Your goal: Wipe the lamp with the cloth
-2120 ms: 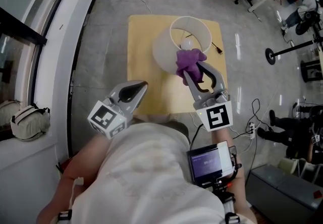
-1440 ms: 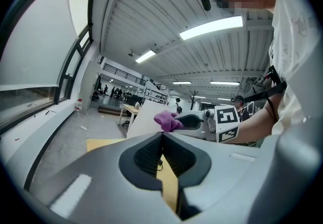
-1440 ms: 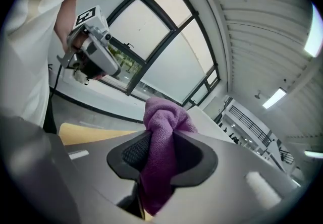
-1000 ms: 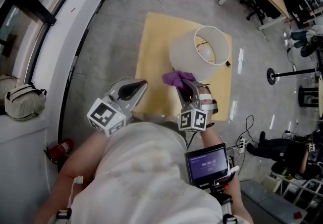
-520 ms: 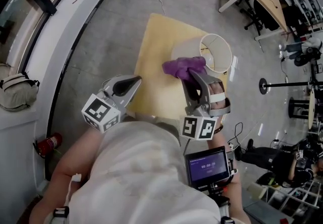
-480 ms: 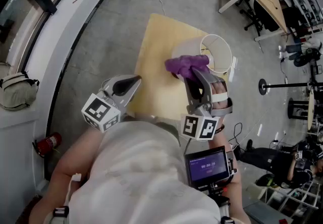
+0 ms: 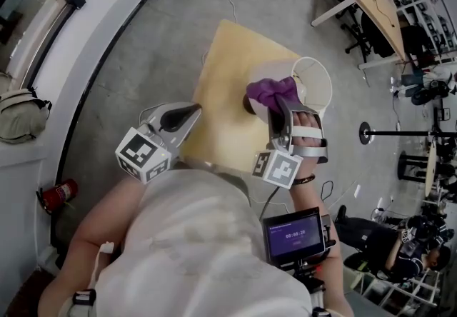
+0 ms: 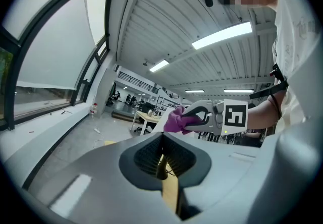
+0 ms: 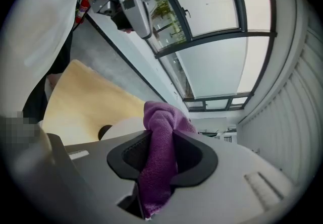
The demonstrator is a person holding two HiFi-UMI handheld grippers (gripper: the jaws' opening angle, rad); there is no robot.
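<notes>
Head view: the right gripper, jaws clamped on the purple cloth, has slid it up the lamp on the yellow surface, so the wipe looks mid-stroke; the left gripper, jaws together and empty, waits beside the lamp.

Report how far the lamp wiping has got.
Done: the cloth is clamped in the right tool. In hand: it lies against the side of the lamp shade. Left: how much is already wiped cannot be told; the left tool is shut and empty.

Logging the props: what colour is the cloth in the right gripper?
Purple cloth; clearest in the right gripper view.
</notes>
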